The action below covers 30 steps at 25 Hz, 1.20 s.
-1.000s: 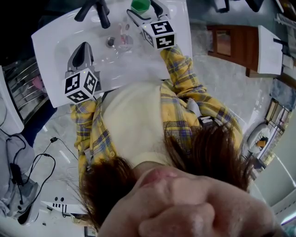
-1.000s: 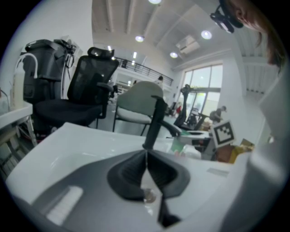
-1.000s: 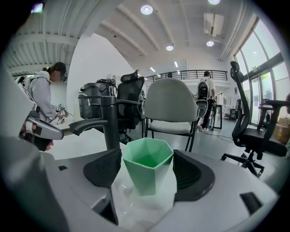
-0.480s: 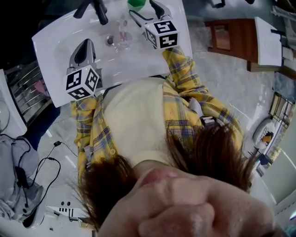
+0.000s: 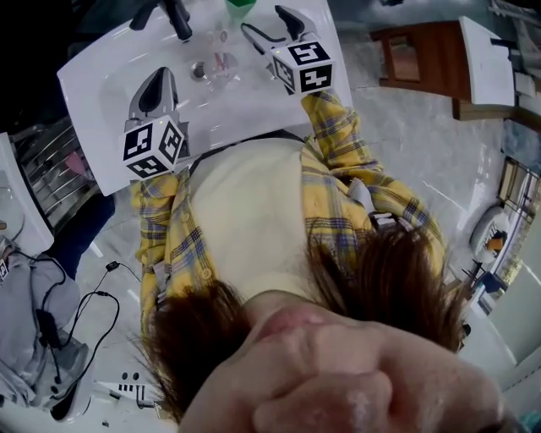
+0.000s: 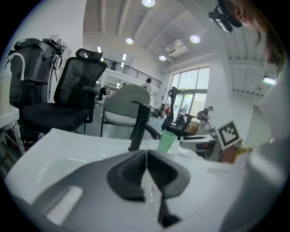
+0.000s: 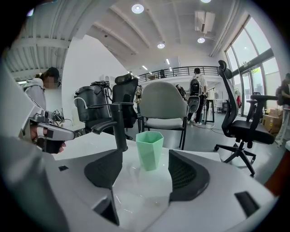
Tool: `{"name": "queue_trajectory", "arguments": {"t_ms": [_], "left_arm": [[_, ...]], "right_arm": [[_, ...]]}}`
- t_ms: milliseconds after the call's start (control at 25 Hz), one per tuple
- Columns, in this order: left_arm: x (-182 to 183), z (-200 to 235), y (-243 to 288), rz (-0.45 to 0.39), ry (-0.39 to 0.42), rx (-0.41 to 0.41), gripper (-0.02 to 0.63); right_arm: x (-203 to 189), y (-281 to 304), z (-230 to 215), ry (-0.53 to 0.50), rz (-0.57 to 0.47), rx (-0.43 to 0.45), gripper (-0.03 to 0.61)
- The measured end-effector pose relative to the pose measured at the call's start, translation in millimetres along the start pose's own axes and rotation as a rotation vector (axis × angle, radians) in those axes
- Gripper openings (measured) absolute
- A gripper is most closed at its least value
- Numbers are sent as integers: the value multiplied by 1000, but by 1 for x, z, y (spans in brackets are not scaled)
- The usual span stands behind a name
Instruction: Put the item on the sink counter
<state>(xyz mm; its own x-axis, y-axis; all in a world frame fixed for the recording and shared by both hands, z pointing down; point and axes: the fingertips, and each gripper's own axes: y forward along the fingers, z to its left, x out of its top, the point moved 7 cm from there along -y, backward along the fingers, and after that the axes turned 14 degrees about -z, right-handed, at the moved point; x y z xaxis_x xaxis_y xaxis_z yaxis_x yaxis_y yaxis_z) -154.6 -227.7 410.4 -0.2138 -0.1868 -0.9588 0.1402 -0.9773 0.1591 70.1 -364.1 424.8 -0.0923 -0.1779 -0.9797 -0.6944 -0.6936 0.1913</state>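
Right gripper (image 5: 265, 21) farther from cup (image 7: 149, 149)

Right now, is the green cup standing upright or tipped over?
Upright. In the right gripper view the green cup stands on its base on the white sink counter, open mouth up, beside the black faucet.

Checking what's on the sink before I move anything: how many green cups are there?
1. The green cup stands upright on the sink counter beside the black faucet, ahead of the right gripper. Others could sit outside the views.
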Motion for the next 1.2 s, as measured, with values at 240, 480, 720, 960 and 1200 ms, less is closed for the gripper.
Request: {"name": "queue_trajectory", "arguments": {"t_ms": [240, 480, 720, 960, 1200], "left_arm": [[1, -4, -1, -11, 17, -21, 8], [3, -7, -2, -19, 17, -34, 8], [4, -7, -3, -22, 13, -45, 8], [2, -10, -5, -23, 7, -57, 8], [1, -12, -8, -22, 7, -64, 8]], "right_arm": [[-3, -16, 7, -8, 14, -3, 309], [3, -31, 12, -17, -19, -43, 169], [10, -41, 18, 23, -48, -56, 96], [11, -50, 27, 37, -44, -43, 64], [9, -53, 33, 45, -32, -46, 27]]}}
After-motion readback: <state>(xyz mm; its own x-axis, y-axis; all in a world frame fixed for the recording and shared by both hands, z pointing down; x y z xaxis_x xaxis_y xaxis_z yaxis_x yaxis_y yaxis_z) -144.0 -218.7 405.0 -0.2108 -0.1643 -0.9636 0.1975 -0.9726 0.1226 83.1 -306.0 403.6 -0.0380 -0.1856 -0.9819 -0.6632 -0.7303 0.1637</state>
